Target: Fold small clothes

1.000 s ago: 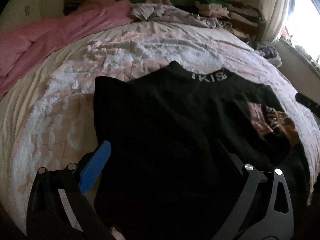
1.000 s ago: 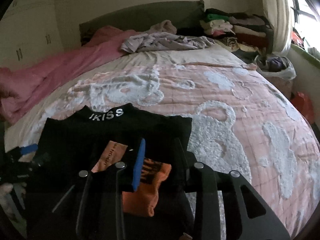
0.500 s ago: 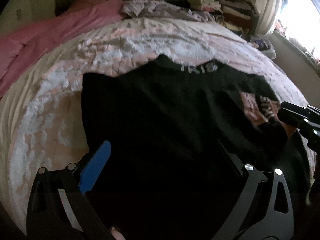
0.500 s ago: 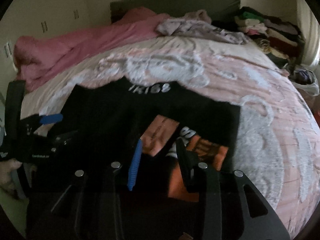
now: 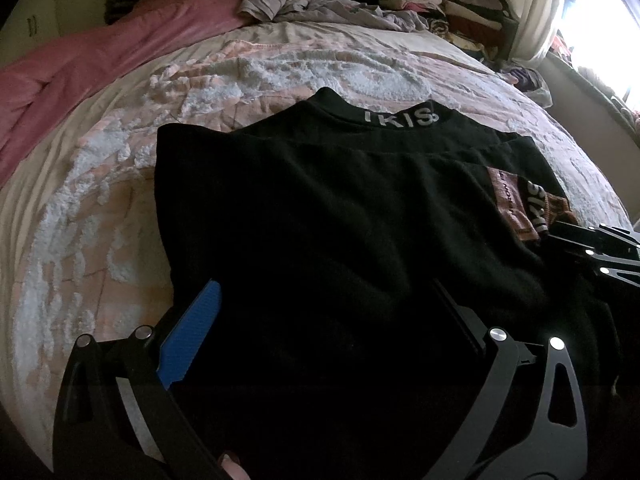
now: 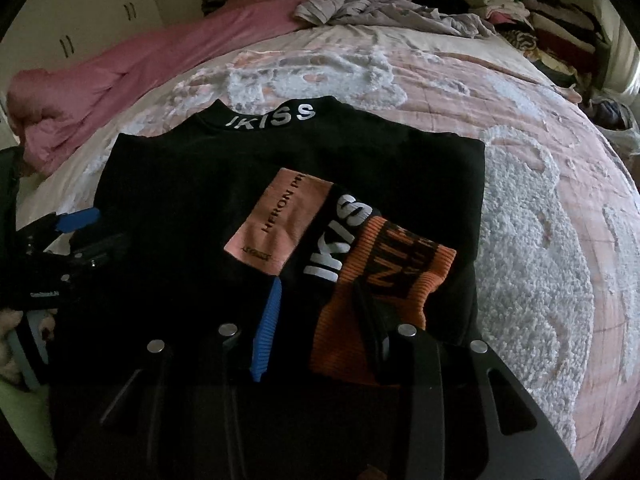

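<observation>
A black top (image 5: 340, 216) with "IKISS" on its collar lies flat on the bed, its right sleeve folded in across the body. It also shows in the right wrist view (image 6: 168, 184). The sleeve carries a pink patch (image 6: 276, 224) and an orange cuff (image 6: 376, 296). My left gripper (image 5: 324, 300) is open, its jaws wide apart over the top's lower left part. My right gripper (image 6: 316, 300) is open, low over the folded sleeve, holding nothing. The right gripper also shows in the left wrist view (image 5: 592, 248), and the left gripper in the right wrist view (image 6: 76, 232).
The bed has a pink and white textured bedspread (image 6: 540, 200). A pink blanket (image 5: 100, 64) lies along the far left. A crumpled pale garment (image 5: 320, 4) lies at the headboard, and stacked folded clothes (image 5: 440, 4) sit far right. A window (image 5: 600, 20) is at right.
The right gripper swung left and closer over the folded sleeve, coming into the left wrist view at right. The left gripper shifted slightly; the top itself stayed put.
</observation>
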### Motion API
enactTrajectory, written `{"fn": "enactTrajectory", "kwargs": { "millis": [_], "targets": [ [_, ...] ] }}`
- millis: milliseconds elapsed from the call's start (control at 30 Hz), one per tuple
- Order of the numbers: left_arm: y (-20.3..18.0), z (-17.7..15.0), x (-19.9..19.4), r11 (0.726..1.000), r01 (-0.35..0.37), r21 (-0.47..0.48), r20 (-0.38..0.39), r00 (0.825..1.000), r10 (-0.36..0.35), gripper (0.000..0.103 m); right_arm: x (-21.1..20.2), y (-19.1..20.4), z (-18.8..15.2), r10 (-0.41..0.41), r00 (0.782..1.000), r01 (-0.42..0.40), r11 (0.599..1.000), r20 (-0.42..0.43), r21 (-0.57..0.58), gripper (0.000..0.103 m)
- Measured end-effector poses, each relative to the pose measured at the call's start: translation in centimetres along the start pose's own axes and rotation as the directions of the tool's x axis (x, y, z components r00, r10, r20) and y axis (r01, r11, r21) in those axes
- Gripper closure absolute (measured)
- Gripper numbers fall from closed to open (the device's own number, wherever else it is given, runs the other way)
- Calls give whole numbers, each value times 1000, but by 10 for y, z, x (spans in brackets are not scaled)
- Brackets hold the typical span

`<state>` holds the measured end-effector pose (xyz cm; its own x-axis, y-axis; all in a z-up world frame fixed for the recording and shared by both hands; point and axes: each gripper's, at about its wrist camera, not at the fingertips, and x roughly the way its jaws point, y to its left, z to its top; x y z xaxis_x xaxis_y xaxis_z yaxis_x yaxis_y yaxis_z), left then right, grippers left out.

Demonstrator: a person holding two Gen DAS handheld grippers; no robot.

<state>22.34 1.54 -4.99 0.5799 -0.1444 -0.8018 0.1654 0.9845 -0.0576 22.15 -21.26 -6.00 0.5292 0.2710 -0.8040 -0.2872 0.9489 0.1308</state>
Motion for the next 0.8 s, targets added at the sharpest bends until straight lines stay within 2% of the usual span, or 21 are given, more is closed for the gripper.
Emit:
{"fn": "enactTrajectory", "kwargs": {
  "millis": [167, 300, 400, 567, 800],
  "targets": [
    [1, 0, -1, 1000, 5, -4, 1, 1000, -5, 10, -9, 6, 1, -12, 1000, 12, 1000, 27, -22, 58],
    [1, 1, -5, 1000, 8, -7, 2, 1000, -8, 10, -19, 10, 2, -14, 998, 16, 999, 55, -34, 56],
    [2, 1, -9, 1000, 19, -16, 4, 1000, -18, 10, -26, 14, 3, -12, 997, 16, 999, 77, -42, 45],
    [3, 2, -16, 1000, 18, -23, 12, 1000, -18, 10, -31, 17, 3, -13, 996, 18, 999, 93, -48, 39],
    [5, 4, -25, 999, 18, -31, 25, 1000, -17, 10, -36, 18, 5, -15, 993, 19, 999, 115, -36, 17]
  ]
}}
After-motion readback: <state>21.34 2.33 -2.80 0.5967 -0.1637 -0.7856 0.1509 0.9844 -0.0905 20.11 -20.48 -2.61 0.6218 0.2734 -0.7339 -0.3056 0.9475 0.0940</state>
